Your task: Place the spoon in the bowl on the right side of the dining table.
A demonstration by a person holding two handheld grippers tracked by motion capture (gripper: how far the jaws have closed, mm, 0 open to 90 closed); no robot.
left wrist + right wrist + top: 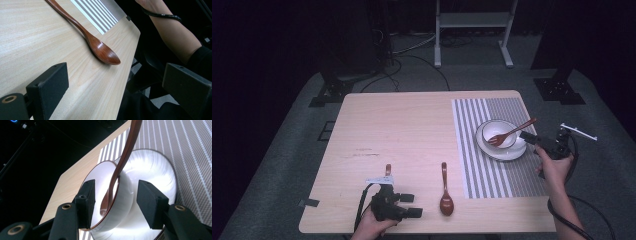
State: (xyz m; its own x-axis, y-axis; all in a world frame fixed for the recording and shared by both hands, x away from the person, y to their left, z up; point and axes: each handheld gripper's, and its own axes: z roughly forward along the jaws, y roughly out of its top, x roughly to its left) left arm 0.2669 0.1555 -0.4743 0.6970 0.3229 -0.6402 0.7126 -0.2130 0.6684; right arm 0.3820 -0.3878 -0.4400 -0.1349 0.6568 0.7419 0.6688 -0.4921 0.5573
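A dark wooden spoon [445,192] lies near the table's front edge, bowl end toward me. My left gripper [413,205] rests just left of it, open and holding nothing. In the left gripper view the spoon [100,48] lies ahead of the open left gripper [115,82]. On a striped placemat [492,175] a white bowl [484,131] stands on a white plate [514,152], with a wooden fork [512,132] leaning in it. My right gripper [528,136] is at the bowl's right side. There the right gripper [116,195] is open, its jaws either side of the bowl's wall [150,167] and the fork [127,147].
A short brown handle [387,169] pokes out behind the left gripper, the rest hidden. The table's front edge [125,75] is close by the spoon. Beyond the table stand a white frame [472,30] and black stand bases [329,92] with cables on the floor.
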